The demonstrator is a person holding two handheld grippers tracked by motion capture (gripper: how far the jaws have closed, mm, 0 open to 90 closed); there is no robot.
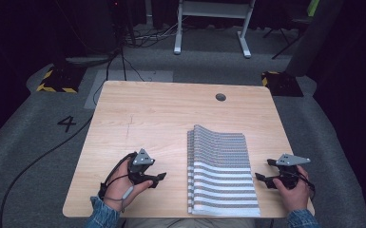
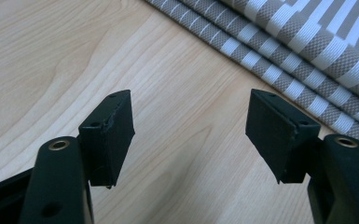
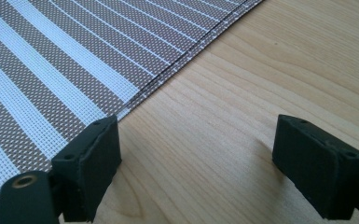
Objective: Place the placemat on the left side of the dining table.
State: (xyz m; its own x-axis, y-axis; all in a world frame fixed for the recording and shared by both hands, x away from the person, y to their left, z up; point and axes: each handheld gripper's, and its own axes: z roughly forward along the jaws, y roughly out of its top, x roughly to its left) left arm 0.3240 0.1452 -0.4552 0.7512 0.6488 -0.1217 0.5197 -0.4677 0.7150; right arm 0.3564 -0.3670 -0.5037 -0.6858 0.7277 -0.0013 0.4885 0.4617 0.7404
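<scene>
**Two open grippers beside a striped cloth**

On the near right part of the wooden table [image 1: 138,114] lies a folded cloth [image 1: 221,171] with grey and white stripes. It lies flat in a tall stack of layers. Its near end reaches almost to the near edge of the table. Its far end curls up a little, about halfway across the table.

The left gripper [image 1: 154,180] sits near the near edge, to the left of the cloth. A hand in a blue sleeve holds it. Its jaws stand wide apart and hold nothing. In the left gripper view, bare wood shows between the jaws, and the layered left edge of the cloth lies just past them.

The right gripper [image 1: 264,172] sits near the near right corner of the table. Its jaws point at the right edge of the cloth. They stand wide apart and hold nothing. In the right gripper view, one jaw is just beside the stitched edge of the cloth, and the other is over bare wood.
</scene>
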